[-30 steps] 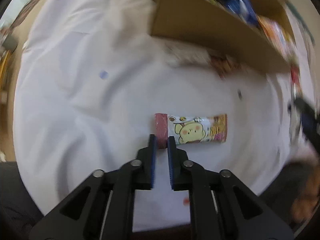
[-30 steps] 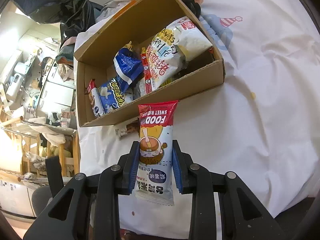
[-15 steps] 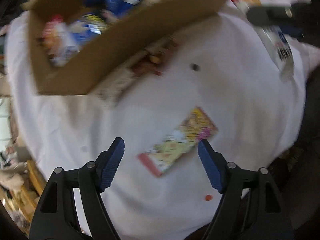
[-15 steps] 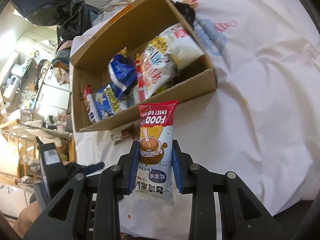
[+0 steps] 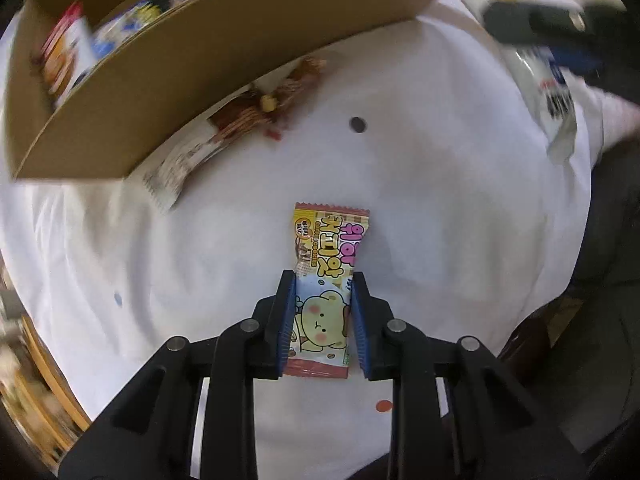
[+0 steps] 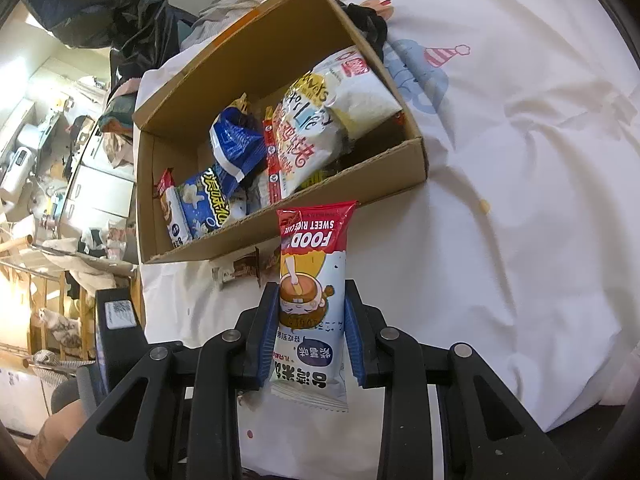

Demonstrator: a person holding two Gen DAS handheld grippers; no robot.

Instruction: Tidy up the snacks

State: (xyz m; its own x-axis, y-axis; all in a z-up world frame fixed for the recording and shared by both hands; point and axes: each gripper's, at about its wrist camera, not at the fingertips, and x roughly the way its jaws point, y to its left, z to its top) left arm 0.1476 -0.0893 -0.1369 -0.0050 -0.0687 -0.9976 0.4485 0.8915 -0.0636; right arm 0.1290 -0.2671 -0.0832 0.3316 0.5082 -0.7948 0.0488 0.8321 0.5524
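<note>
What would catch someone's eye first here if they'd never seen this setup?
Probably the two packets framed between blue pads: a yellow bear-print cookie packet in the left gripper, and a red-topped sweet rice cake packet in the right gripper. Beyond them, a cardboard box stuffed with snack bags sits on the white cloth.

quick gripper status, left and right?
Left gripper: closed around the yellow bear snack pack on the white cloth.
Right gripper: closed, holding the red-topped rice cake pack.
</note>
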